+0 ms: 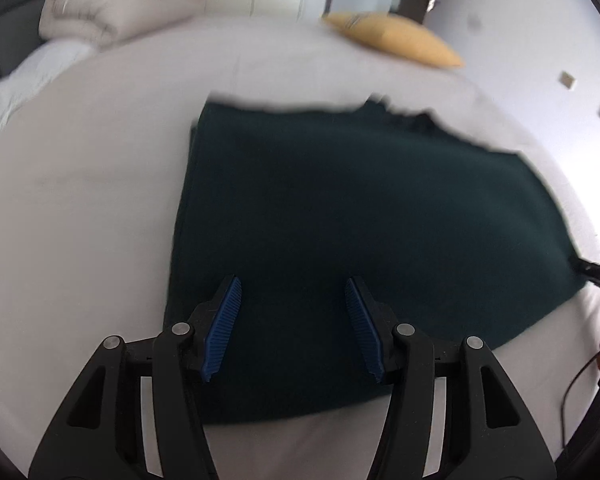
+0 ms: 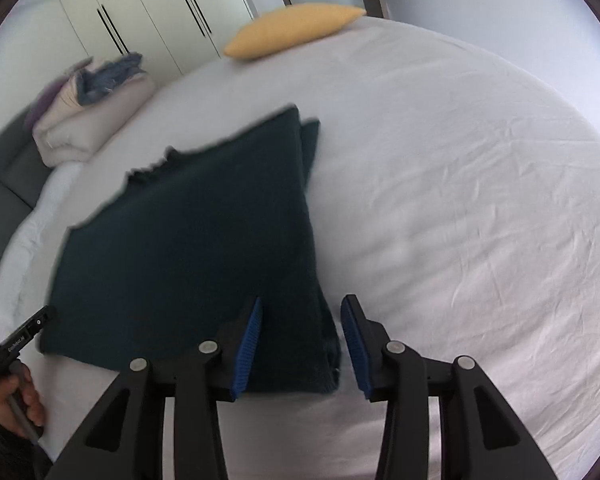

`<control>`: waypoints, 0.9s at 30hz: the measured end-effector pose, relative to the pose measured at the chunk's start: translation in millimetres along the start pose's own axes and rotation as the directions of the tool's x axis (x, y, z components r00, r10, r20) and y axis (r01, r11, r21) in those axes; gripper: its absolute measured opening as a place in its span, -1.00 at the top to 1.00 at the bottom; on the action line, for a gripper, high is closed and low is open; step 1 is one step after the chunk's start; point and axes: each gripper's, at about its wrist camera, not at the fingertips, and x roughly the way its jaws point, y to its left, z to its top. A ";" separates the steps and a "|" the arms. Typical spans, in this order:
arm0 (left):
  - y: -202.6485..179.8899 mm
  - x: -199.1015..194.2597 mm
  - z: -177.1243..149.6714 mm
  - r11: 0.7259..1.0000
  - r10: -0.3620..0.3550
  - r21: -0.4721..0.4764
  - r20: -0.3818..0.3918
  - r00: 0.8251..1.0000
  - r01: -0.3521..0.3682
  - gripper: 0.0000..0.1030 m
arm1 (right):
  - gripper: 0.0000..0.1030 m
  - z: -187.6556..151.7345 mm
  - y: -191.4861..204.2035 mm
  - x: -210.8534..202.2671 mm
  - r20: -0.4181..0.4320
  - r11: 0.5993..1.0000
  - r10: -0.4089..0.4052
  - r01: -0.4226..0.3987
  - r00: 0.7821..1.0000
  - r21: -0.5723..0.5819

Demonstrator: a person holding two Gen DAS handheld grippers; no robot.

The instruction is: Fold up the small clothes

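Observation:
A dark green garment (image 1: 340, 220) lies folded flat on the white bed sheet (image 1: 80, 220). It also shows in the right wrist view (image 2: 204, 248), with a doubled edge along its right side. My left gripper (image 1: 294, 320) is open and empty, hovering over the garment's near left part. My right gripper (image 2: 302, 340) is open and empty, its jaws standing either side of the garment's near right corner. The left gripper's tip also shows in the right wrist view (image 2: 20, 338), by the garment's left corner.
A yellow pillow (image 2: 292, 28) lies at the far edge of the bed. A folded beige blanket (image 2: 88, 120) with blue clothes (image 2: 108, 76) on top sits at the far left. White wardrobe doors (image 2: 148, 12) stand behind.

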 end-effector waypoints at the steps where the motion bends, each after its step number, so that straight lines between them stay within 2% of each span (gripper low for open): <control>1: 4.3 -1.4 -3.4 1.000 -0.007 -0.013 0.005 1.000 0.007 -0.03 | 0.18 -2.5 -3.4 -0.2 0.012 1.000 0.004 -0.004 1.000 0.004; 4: 13.4 -10.7 -10.1 1.000 0.003 -0.010 -0.008 1.000 -0.003 -0.03 | 0.17 -5.0 -15.7 -6.8 0.029 0.999 -0.038 0.038 0.999 0.020; 8: 19.8 -29.4 -17.3 1.000 0.020 -0.015 -0.004 1.000 -0.021 0.10 | 0.13 -2.0 -22.0 -25.6 0.048 0.994 -0.076 0.072 0.996 0.076; 9: 20.7 -36.6 -21.9 1.000 0.021 -0.024 0.004 1.000 -0.021 0.10 | 0.15 0.0 -18.0 -30.8 0.063 0.995 -0.068 0.063 0.996 0.083; 10: 17.5 -42.4 -22.9 0.999 0.010 -0.031 0.017 1.000 -0.009 0.10 | 0.15 3.8 -12.9 -36.9 0.083 0.996 -0.024 0.016 0.996 0.087; 11: 14.9 -48.1 -17.0 0.999 -0.021 -0.032 0.038 0.999 0.022 0.10 | 0.15 6.3 -1.5 -39.7 0.089 0.993 0.070 -0.078 0.994 0.088; 12: 4.9 -54.2 -12.4 0.998 -0.063 -0.019 0.057 0.996 0.065 0.10 | 0.16 8.4 14.9 -38.8 0.075 0.980 0.176 -0.182 0.982 0.082; 13: -3.4 -55.7 -7.7 0.996 -0.091 -0.007 0.064 0.994 0.092 0.10 | 0.16 9.6 27.3 -35.6 0.058 0.967 0.241 -0.244 0.969 0.074; 15: -23.1 -49.8 3.8 0.987 -0.162 0.001 0.067 0.985 0.162 0.10 | 0.17 9.5 72.9 -15.5 -0.045 0.891 0.452 -0.450 0.891 0.055; 17: -36.1 -32.6 9.9 0.980 -0.197 -0.006 0.047 0.979 0.197 0.10 | 0.17 7.2 102.2 8.6 -0.124 0.844 0.536 -0.529 0.835 0.086; 18: -40.5 -21.7 11.4 0.980 -0.198 -0.009 0.020 0.980 0.198 0.10 | 0.17 5.2 117.2 27.7 -0.184 0.818 0.574 -0.564 0.798 0.109; 19: -42.4 -9.4 10.8 0.980 -0.200 -0.016 -0.018 0.980 0.200 0.10 | 0.17 2.5 124.7 41.6 -0.211 0.817 0.576 -0.563 0.790 0.124; 20: -42.4 3.6 6.4 0.982 -0.188 -0.019 -0.051 0.981 0.187 0.10 | 0.17 -0.7 127.8 53.2 -0.231 0.830 0.558 -0.540 0.797 0.139; 21: -41.4 9.3 6.7 0.982 -0.188 -0.013 -0.054 0.981 0.187 0.10 | 0.17 -5.0 127.2 67.2 -0.262 0.835 0.550 -0.526 0.793 0.163; 22: -37.5 9.3 2.3 0.980 -0.198 -0.007 -0.049 0.979 0.198 0.10 | 0.40 -7.1 124.6 74.2 -0.268 0.835 0.550 -0.521 0.791 0.179; 23: -33.5 6.7 -0.8 0.978 -0.207 -0.007 -0.048 0.977 0.207 0.10 | 0.58 -9.2 115.0 78.7 -0.256 0.837 0.547 -0.511 0.797 0.195; 24: -27.9 3.9 -3.3 0.977 -0.215 -0.011 -0.049 0.975 0.215 0.10 | 0.84 -10.6 103.4 80.1 -0.250 0.839 0.543 -0.505 0.801 0.205; 25: -23.5 2.2 -4.6 0.976 -0.219 -0.014 -0.050 0.975 0.218 0.12 | 1.00 -11.9 95.7 80.1 -0.242 0.835 0.547 -0.506 0.801 0.215; 27: -6.4 -1.3 -7.2 0.971 -0.239 -0.036 -0.058 0.969 0.238 0.27 | 1.00 -16.7 62.1 76.2 -0.197 0.822 0.556 -0.499 0.807 0.276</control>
